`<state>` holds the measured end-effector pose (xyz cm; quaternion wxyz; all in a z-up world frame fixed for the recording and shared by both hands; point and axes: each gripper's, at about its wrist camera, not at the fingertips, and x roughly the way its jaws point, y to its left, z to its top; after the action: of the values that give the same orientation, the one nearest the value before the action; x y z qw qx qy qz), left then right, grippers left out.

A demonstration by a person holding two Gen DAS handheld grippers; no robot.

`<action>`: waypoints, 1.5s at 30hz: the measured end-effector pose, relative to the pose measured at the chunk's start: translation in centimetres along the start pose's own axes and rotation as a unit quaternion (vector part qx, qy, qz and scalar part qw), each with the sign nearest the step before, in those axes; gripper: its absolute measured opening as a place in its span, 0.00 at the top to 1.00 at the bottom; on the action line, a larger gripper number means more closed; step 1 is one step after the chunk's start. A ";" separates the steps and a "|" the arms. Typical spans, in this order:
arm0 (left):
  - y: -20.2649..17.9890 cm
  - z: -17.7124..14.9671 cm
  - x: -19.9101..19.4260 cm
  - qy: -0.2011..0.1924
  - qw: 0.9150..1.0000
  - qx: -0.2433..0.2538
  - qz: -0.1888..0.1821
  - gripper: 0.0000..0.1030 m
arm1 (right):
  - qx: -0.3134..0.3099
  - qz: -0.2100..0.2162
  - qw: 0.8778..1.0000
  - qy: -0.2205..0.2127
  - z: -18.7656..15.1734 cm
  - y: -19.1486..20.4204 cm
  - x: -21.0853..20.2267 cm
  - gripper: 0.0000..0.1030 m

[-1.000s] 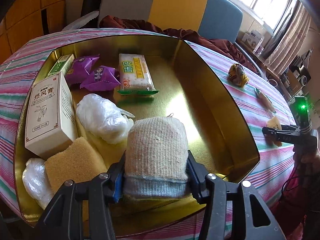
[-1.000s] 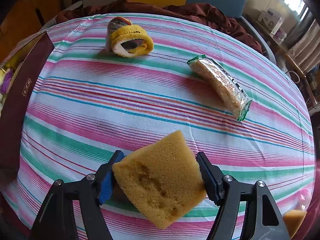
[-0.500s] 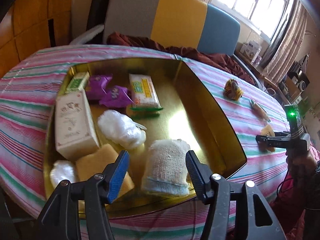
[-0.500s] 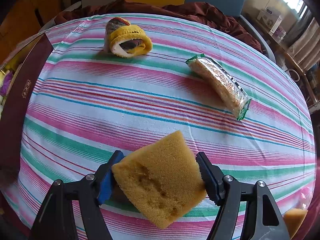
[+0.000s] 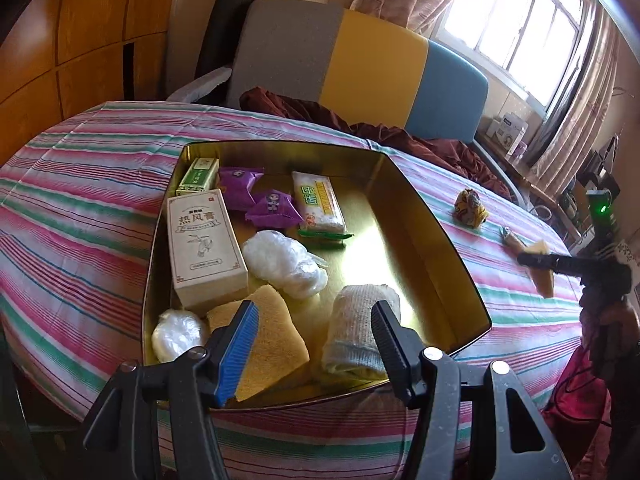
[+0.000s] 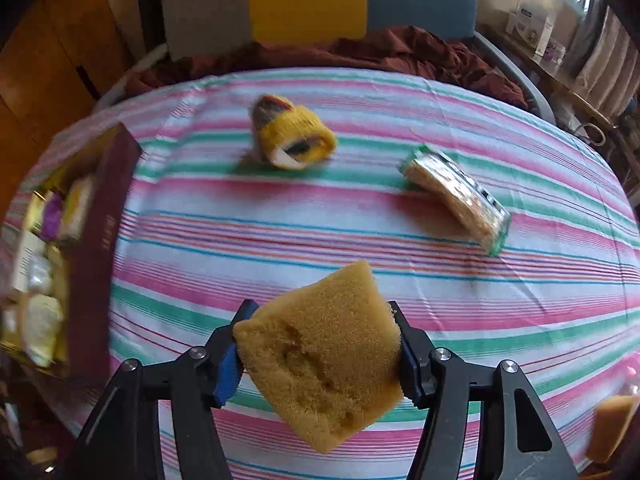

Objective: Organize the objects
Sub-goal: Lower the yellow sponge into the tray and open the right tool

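Lifted sponge point(image 6: 324, 364); beyond, yellow roll point(image 6: 294, 138).

Daylight pours in from the window point(image 5: 516, 24) at upper right of the left wrist view, blown out to near white. It bounces off the gold tray point(image 5: 436, 236), leaving a bright glare patch on its floor. That view is sharp overall. The right wrist view is dimmer and smeared with motion blur, worst on the yellow rolled cloth point(image 6: 294, 136) and toward the left edge. Both views have heavy fisheye bending and dark vignetted corners. The striped cloth point(image 6: 360, 216) curves like a dome.
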<state>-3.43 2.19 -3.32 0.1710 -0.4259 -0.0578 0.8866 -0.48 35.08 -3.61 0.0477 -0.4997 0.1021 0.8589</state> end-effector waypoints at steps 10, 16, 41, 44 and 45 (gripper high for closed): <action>1.2 -0.1 -1.1 -0.019 1.000 -0.010 -0.004 0.43 | -0.113 0.137 0.984 -0.021 1.3 20.2 -1.6 0.38; 2.6 -0.4 -1.0 -0.017 0.999 -0.029 -0.003 0.43 | -0.118 0.134 0.983 0.037 1.4 25.4 4.7 0.35; 1.4 -0.2 -2.2 -0.038 0.999 0.003 0.035 0.43 | -0.076 0.154 0.985 0.002 -1.5 21.9 1.7 0.03; 0.6 -0.1 -2.6 -0.044 0.998 0.018 0.042 0.43 | -0.075 0.146 0.987 -0.007 -2.2 20.2 0.7 0.03; 0.3 -0.1 -2.7 -0.046 0.998 0.025 0.044 0.43 | -0.072 0.142 0.987 -0.011 -2.4 19.6 0.3 0.03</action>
<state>-1.86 0.96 -1.48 0.1394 -0.3822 -0.0250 0.9132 -2.18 15.47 -2.57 -0.1101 -0.4732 0.1092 0.8672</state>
